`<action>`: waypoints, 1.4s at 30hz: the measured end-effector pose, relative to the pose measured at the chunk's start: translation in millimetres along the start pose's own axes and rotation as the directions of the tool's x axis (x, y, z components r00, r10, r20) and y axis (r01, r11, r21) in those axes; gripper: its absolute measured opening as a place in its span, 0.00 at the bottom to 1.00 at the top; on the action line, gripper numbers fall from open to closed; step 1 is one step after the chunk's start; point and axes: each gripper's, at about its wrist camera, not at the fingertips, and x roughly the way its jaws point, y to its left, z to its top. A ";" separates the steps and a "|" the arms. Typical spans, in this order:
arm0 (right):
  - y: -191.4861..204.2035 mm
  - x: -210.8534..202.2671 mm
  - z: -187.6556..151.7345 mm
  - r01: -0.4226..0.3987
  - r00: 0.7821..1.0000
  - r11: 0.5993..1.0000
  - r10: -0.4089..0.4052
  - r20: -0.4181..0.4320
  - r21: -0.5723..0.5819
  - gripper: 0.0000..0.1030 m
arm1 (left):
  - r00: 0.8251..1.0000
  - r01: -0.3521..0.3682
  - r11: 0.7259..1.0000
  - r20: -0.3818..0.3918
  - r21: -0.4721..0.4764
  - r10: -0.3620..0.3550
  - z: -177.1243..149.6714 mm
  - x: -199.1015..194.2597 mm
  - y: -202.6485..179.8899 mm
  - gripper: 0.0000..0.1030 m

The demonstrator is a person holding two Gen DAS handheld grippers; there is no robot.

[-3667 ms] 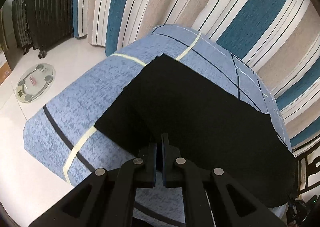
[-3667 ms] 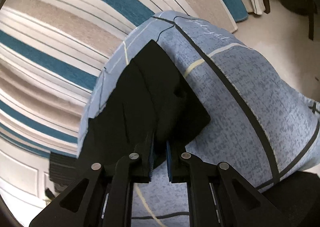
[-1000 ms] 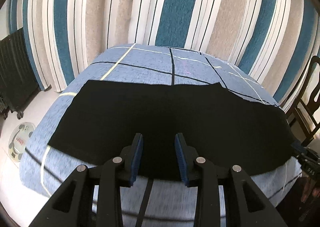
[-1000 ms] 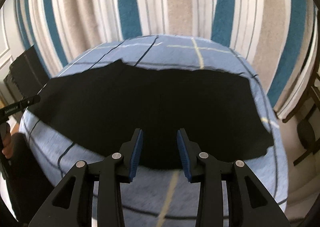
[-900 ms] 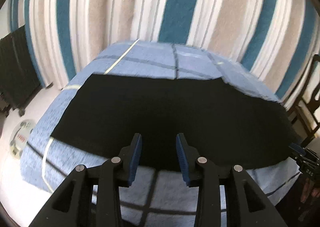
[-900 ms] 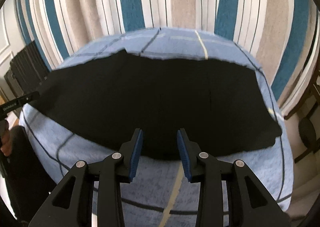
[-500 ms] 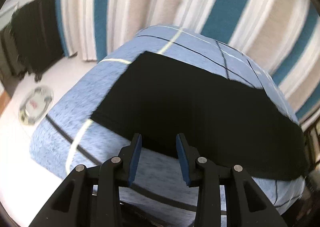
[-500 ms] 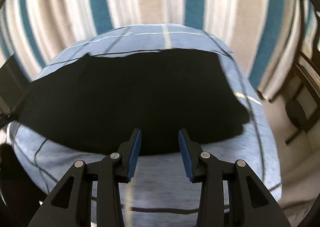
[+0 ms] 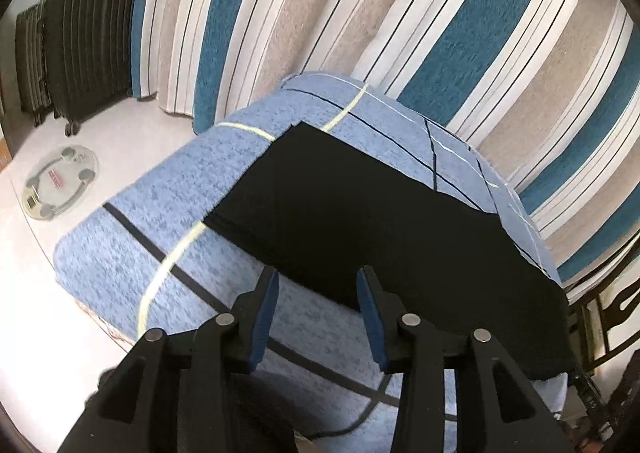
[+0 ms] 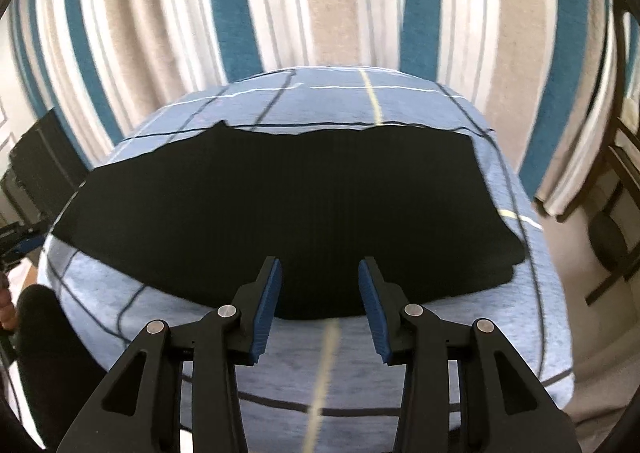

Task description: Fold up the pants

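Black pants (image 9: pixel 360 221) lie flat as a long dark strip on a table covered with a blue checked cloth (image 9: pixel 160 213). In the right wrist view the pants (image 10: pixel 280 213) stretch from left to right across the cloth (image 10: pixel 340 365). My left gripper (image 9: pixel 316 293) is open and empty, above the near edge of the pants close to their left end. My right gripper (image 10: pixel 318 285) is open and empty, above the pants' near edge around the middle.
A striped curtain (image 9: pixel 360 33) hangs behind the table. A black radiator (image 9: pixel 80 41) and a glass bathroom scale (image 9: pixel 60 181) are on the floor at left. A dark wooden chair (image 10: pixel 616 193) stands to the right. The other gripper (image 10: pixel 16 241) shows at the far left.
Both grippers were shut on the pants 3.7 s ago and are now open and empty. In the last second the left gripper swung towards the left end of the pants; the right drew back slightly.
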 end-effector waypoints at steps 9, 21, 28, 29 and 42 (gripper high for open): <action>11.8 -0.9 1.1 -0.026 1.000 0.999 0.026 -0.005 -0.019 0.41 | 0.999 0.002 0.995 -0.031 -0.096 -0.005 2.6 17.5 18.3 0.47; 16.9 1.8 8.5 -0.041 0.999 0.999 0.041 -0.002 -0.027 0.41 | 1.000 -0.009 0.985 0.021 -0.170 0.013 18.6 44.9 23.6 0.57; 21.9 5.5 10.0 -0.046 0.999 0.998 0.046 -0.008 -0.036 0.41 | 0.997 -0.026 0.987 0.061 -0.157 0.036 25.0 54.8 17.0 0.56; 22.2 6.0 10.3 -0.047 0.999 0.998 0.047 -0.009 -0.037 0.41 | 0.997 -0.029 0.988 0.064 -0.153 0.039 25.3 54.7 15.9 0.56; 19.3 9.6 13.2 -0.050 0.999 0.999 0.050 -0.005 -0.015 0.41 | 0.998 -0.003 0.998 0.065 -0.061 0.007 39.0 45.5 -0.6 0.07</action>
